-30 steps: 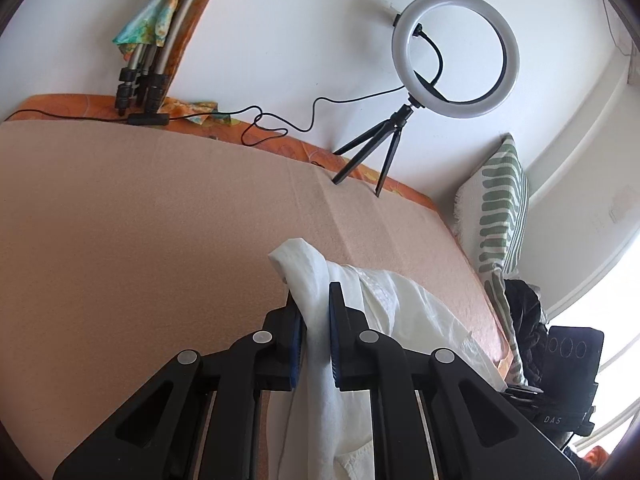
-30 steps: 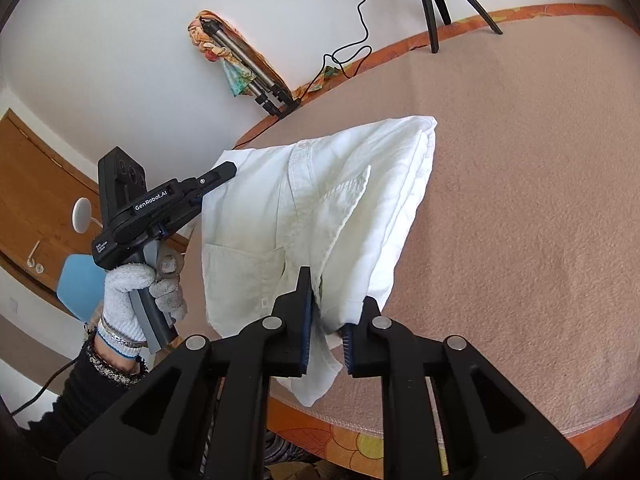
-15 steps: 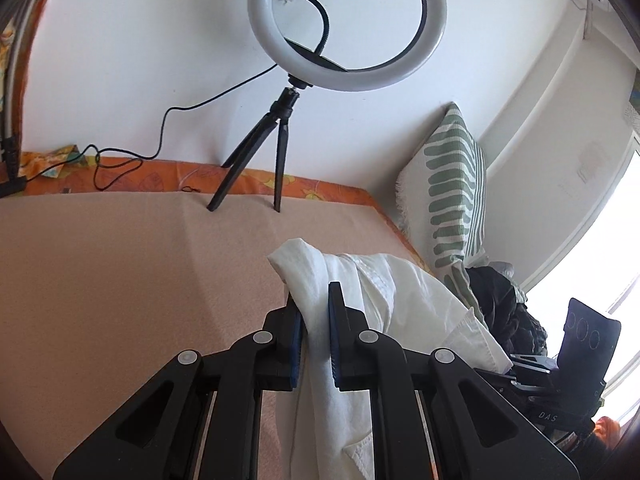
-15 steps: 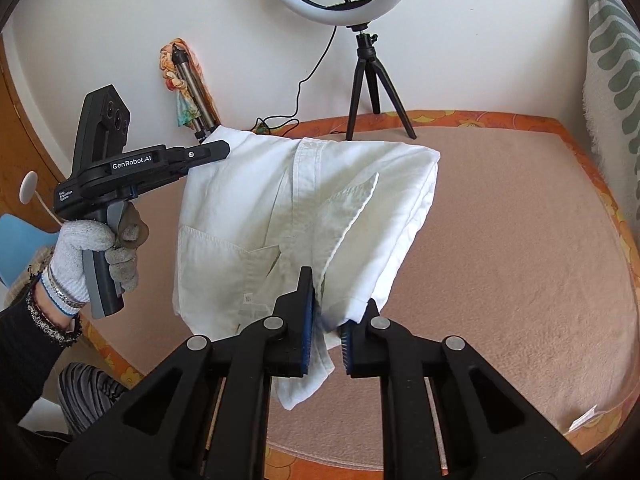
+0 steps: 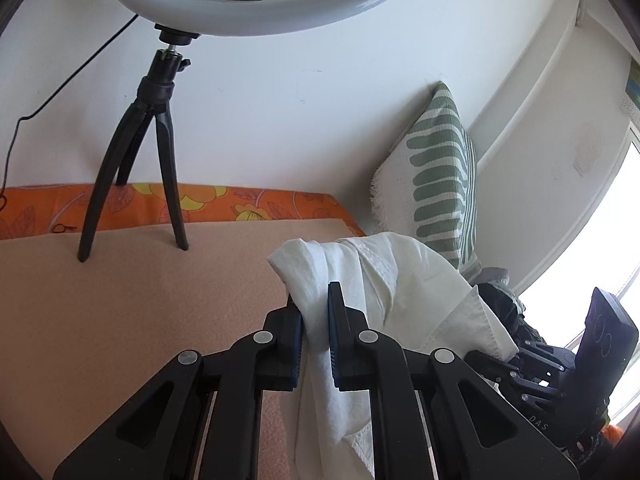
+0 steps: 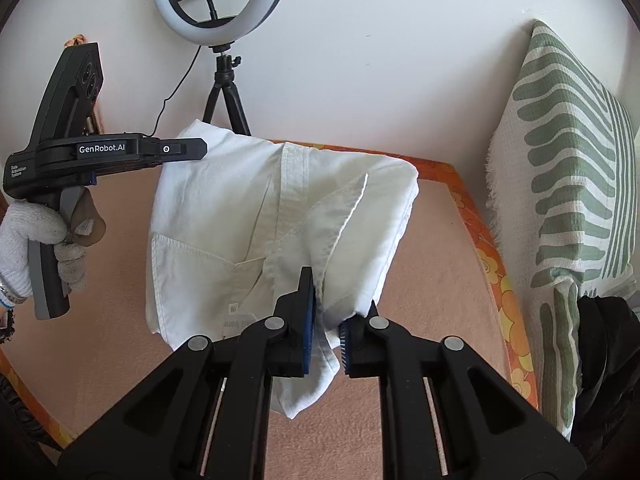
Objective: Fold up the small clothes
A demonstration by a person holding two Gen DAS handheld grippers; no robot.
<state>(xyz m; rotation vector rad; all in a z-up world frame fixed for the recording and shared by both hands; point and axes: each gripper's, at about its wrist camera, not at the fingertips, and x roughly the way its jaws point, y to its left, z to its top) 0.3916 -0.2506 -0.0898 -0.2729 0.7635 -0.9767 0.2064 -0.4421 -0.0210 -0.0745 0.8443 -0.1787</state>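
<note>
Left gripper (image 5: 316,312) and right gripper (image 6: 326,312) each clamp the white shirt (image 6: 256,216), hanging it between them above the bed (image 6: 440,256), probably to spread it flat.

Ring light (image 5: 260,12) top cropped by left wrist frame edge. White shirt (image 6: 280,216) lower hem hidden behind right hand-held gripper (image 6: 326,320) body; fabric pinched there, contact obscured by folds. Small label print on shirt too tiny to read. Gloved hand (image 6: 36,236) cut at left edge. Dark bundle (image 6: 604,360) beside pillow unidentifiable.
</note>
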